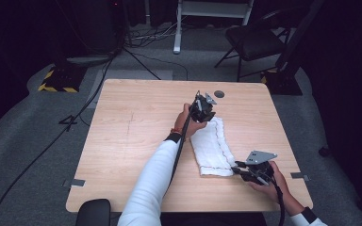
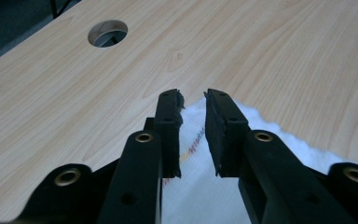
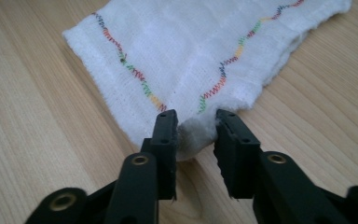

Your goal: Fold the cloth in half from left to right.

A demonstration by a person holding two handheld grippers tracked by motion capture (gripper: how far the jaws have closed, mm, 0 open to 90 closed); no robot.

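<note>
Left tongs [image 1: 203, 109]: jaws slightly apart over the far end of the folded white cloth [image 1: 213, 147], gripping nothing. Right tongs [image 1: 239, 170]: jaws parted about the near corner, pads clear. Cloth lay right of centre on the surface [image 1: 132, 141], long axis near-to-far.

The left claw [image 2: 193, 100] hides much of the white cloth [image 2: 193, 196] beneath it.

The cloth [image 3: 186, 51] is seen as white, loosely woven fabric, matt and slightly fuzzy, edged with multicoloured zigzag stitching. The table [image 1: 136, 136] is finished in smooth, pale wood-grain laminate. Matt black jaws with brass-coloured rivets are shown.
</note>
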